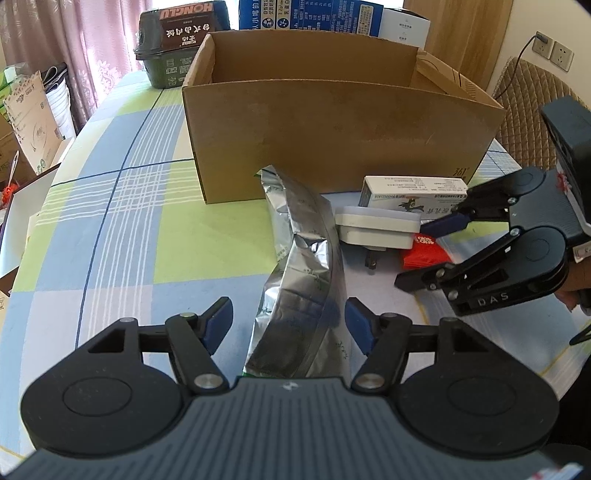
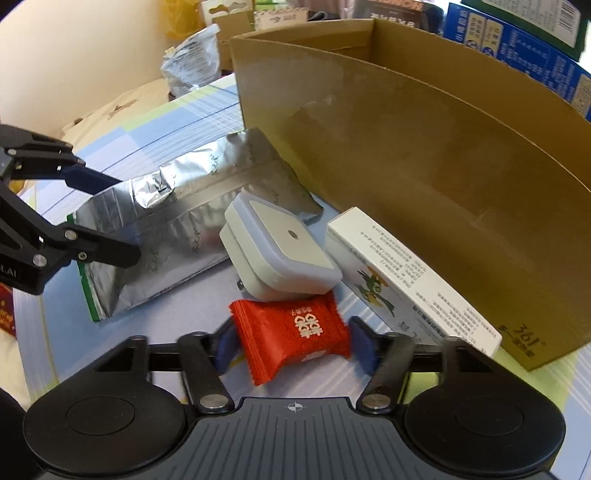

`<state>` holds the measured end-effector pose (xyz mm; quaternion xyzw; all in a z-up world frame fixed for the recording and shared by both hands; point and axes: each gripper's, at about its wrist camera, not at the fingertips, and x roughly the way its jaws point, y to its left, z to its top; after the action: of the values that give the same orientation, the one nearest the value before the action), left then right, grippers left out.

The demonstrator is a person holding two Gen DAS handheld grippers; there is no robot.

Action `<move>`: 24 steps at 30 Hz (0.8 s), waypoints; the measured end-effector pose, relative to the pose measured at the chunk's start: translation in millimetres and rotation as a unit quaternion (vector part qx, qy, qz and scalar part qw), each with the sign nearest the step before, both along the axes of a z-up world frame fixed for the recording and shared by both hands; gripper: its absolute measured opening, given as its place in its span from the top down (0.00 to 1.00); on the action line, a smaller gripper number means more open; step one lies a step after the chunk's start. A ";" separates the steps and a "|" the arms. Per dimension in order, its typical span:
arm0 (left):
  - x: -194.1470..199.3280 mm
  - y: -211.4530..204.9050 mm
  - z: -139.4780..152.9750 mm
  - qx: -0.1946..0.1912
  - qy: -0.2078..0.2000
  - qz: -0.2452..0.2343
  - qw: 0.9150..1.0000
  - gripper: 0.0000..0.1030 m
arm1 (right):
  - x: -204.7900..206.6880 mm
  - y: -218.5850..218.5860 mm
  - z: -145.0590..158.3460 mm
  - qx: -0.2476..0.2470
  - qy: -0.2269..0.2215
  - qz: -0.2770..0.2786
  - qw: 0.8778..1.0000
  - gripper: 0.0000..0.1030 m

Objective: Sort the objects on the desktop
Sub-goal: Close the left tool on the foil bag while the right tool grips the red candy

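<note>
The red candy packet [image 2: 293, 338], a crimped wrapper with pale printed characters, lies on the table just in front of the cardboard box [image 2: 424, 177], and sits between the blue pads of the right gripper [image 2: 293, 341]. The pads bracket its two ends closely; whether they press it I cannot tell. Touching the packet on the side toward the box is a white plug-in night light [image 2: 280, 247], tilted, its prongs pointing down at the cloth. Beside that, along the foot of the box wall, lies a long white carton [image 2: 410, 280] printed with a bird.

Left of the night light, a crinkled silver foil pouch [image 1: 306, 280] stretches from the box wall outward. The left gripper [image 1: 288, 325] stands wide apart around the pouch's near end, its pads clear of the foil on both sides and holding nothing.

The box is open-topped, its plain brown wall rising right behind the cluster. All rests on a checked tablecloth [image 1: 129, 221] of blue, green and white, with a bare stretch left of the box. Behind the box stand a dark food tub [image 1: 177, 40] and blue printed cartons [image 1: 306, 14]; pink curtains [image 1: 74, 37] hang at the far left, and a padded chair back [image 1: 528, 96] sits to the box's right.
</note>
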<state>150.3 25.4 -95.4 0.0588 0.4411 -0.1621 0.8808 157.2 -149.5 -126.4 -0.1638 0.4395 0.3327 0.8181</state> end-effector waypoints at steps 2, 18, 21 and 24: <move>-1.2 -0.9 1.3 0.000 -0.002 0.000 1.000 0.39 | -4.8 -1.4 1.6 -0.002 0.003 -0.013 1.000 0.65; -18.0 -2.6 11.1 -0.002 -0.009 0.001 1.000 0.37 | -65.2 -20.0 17.5 -0.068 -0.041 -0.137 0.987 0.77; -18.4 -2.0 11.3 -0.006 -0.010 0.003 1.000 0.36 | -69.2 -28.6 19.9 -0.039 -0.023 -0.143 0.989 0.49; -18.3 -1.7 11.5 -0.008 -0.011 0.004 1.000 0.35 | -74.3 -31.4 24.1 -0.016 -0.023 -0.147 0.989 0.36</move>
<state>132.0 23.7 -84.0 0.0515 0.4306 -0.1615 0.8865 82.9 -180.9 -102.3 -0.1185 0.4451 0.1975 0.8654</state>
